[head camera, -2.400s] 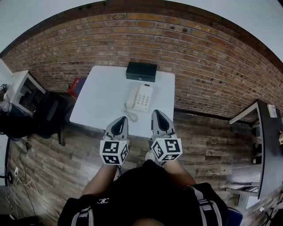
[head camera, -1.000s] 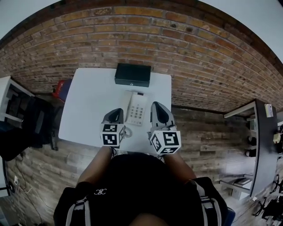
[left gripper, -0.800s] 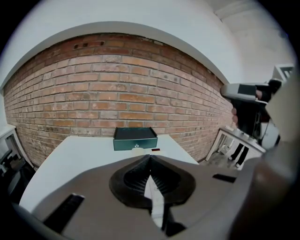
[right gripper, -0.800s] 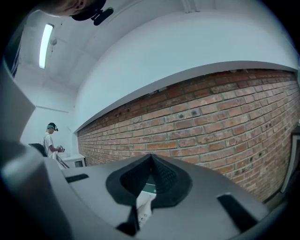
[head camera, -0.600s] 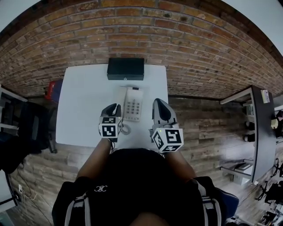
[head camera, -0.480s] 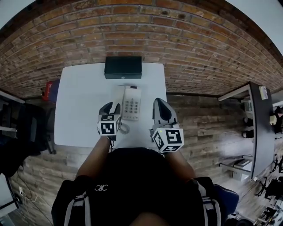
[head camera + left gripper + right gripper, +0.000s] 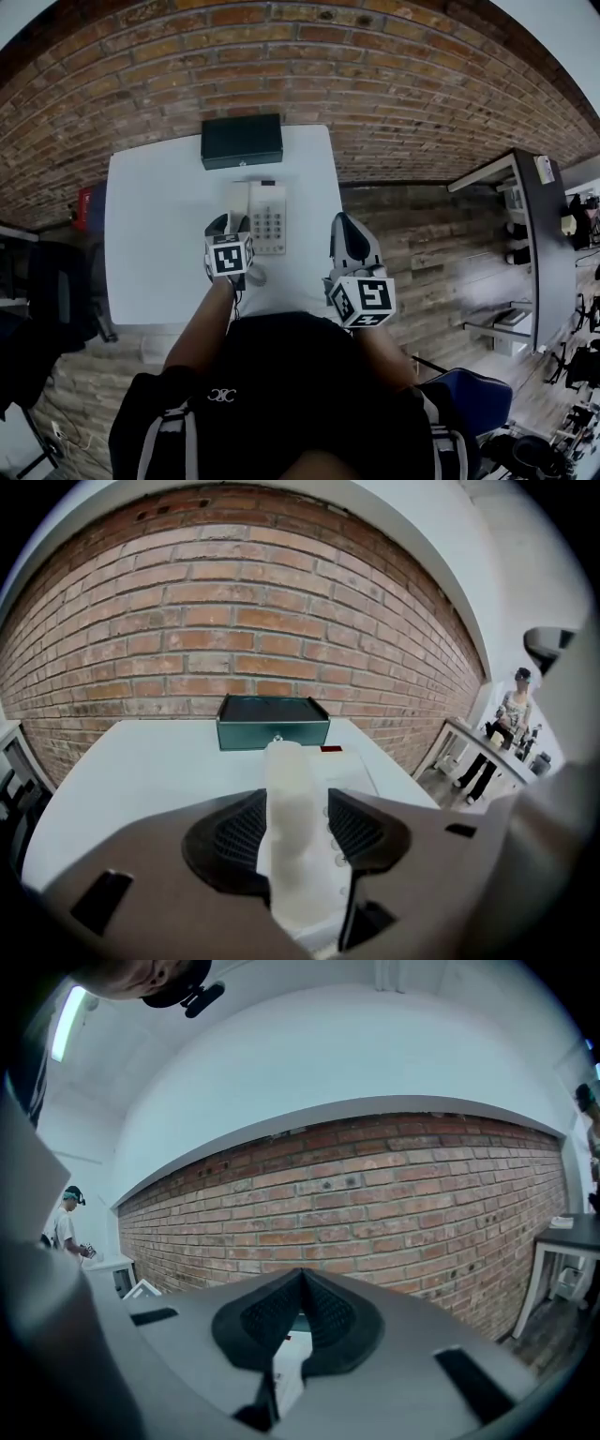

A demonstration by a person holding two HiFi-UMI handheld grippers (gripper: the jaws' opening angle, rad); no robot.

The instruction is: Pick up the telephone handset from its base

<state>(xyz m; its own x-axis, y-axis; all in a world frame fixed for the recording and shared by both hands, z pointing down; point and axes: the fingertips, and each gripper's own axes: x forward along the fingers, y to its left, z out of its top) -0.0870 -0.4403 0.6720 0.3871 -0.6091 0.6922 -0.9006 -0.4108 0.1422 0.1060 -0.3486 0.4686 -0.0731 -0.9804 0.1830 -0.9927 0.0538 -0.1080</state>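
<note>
Our left gripper (image 7: 230,223) tilts down over the near end of the telephone handset (image 7: 291,827). Its jaws are opening, with the handset between them but not clamped: on the right side we see keypad buttons through the gap beside the pads (image 7: 361,829). We judge this straddle to be the set-up for a grasp across the handset's narrow width, where two flat jaws can get a firm hold. The handset lies in its cradle along the left side of the telephone base (image 7: 269,220), on the white table (image 7: 150,234), so nothing is lifted yet.

Our right gripper (image 7: 347,230) hangs off to the right, near the table's edge, clenched on nothing and clear of the work.

We read the handset as smooth, pale, rounded plastic, likely slippery against a light pinch; the pads are black and ribbed, which should help. Beyond the phone, against the rough brick wall (image 7: 234,621), sits a dark, hard-edged rectangular box (image 7: 273,722).
</note>
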